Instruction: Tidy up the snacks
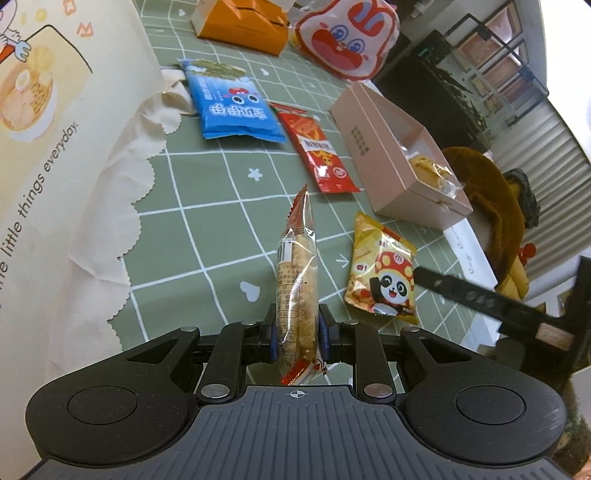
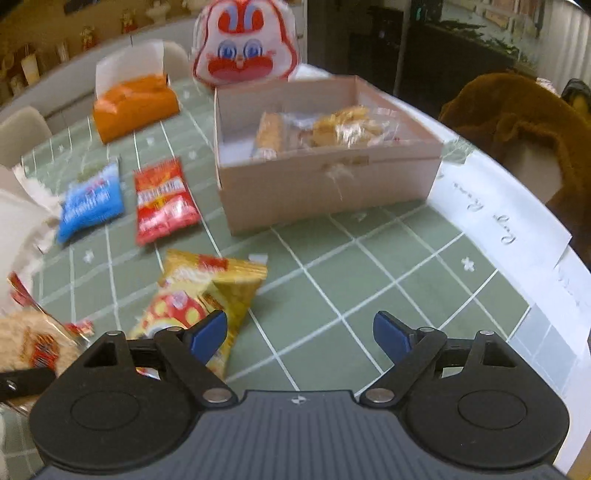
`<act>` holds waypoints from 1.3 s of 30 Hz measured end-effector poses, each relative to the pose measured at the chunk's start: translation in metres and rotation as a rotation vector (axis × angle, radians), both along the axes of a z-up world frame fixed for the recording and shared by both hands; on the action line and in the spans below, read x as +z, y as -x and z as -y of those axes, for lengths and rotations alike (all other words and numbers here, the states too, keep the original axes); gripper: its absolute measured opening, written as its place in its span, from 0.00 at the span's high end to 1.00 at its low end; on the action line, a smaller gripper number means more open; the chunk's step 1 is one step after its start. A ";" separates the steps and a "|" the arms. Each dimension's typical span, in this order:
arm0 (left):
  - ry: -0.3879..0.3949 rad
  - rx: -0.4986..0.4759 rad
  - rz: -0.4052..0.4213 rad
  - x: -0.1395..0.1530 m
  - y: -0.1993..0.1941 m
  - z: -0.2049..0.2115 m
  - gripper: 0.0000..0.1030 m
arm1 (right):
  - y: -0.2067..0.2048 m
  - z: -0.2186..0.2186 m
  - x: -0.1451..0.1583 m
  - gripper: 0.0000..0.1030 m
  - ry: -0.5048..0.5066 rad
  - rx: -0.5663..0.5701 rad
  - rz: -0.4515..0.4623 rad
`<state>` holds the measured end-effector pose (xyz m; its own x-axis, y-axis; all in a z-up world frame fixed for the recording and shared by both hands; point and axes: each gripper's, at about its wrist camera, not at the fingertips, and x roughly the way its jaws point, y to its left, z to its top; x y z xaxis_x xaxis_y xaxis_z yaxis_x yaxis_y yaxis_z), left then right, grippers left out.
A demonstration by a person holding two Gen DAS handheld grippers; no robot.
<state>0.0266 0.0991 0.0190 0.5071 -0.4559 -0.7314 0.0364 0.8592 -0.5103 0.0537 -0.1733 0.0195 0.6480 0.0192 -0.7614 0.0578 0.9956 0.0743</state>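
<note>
While the left gripper (image 1: 297, 334) is clamping its jaws on a clear-wrapped snack bar (image 1: 298, 291), the right gripper (image 2: 300, 334) is hovering wide-jawed, pink box (image 2: 325, 184) at twelve o'clock.

Right wrist view blurred throughout: print on blue packet (image 2: 90, 201), red packet (image 2: 162, 201) and yellow packet (image 2: 199, 302) unreadable. Wrapped snacks inside pink box (image 2: 325, 184) indistinct, number not countable. Clear-wrapped bar (image 2: 33, 339) cut off by left edge. In left wrist view, cream paper bag (image 1: 55, 147) cropped at left and top; orange box (image 1: 243, 26) cropped at top.
</note>
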 end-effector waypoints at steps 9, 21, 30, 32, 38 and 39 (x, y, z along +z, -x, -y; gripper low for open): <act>-0.017 0.057 0.004 0.002 0.004 -0.008 0.76 | -0.027 -0.015 0.011 0.15 -0.239 -0.015 -0.087; -0.026 0.075 0.002 0.003 0.003 -0.016 0.76 | -0.078 -0.081 -0.013 0.16 0.049 0.102 -0.119; -0.027 0.021 0.007 0.003 0.004 -0.001 0.76 | -0.017 -0.052 -0.005 0.17 0.019 0.176 -0.113; -0.028 -0.003 0.010 0.004 0.005 0.007 0.76 | -0.002 -0.042 -0.001 0.17 0.022 0.179 -0.097; -0.019 -0.081 0.032 0.009 0.012 0.034 0.76 | 0.024 -0.011 0.006 0.17 0.005 0.128 -0.069; -0.020 -0.093 0.033 0.011 0.013 0.039 0.76 | 0.028 -0.005 0.007 0.17 -0.001 0.117 -0.065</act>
<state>0.0136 0.0603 0.0297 0.4876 -0.4876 -0.7243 0.1328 0.8613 -0.4904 0.0257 -0.1679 0.0267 0.5908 0.0930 -0.8014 -0.0542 0.9957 0.0756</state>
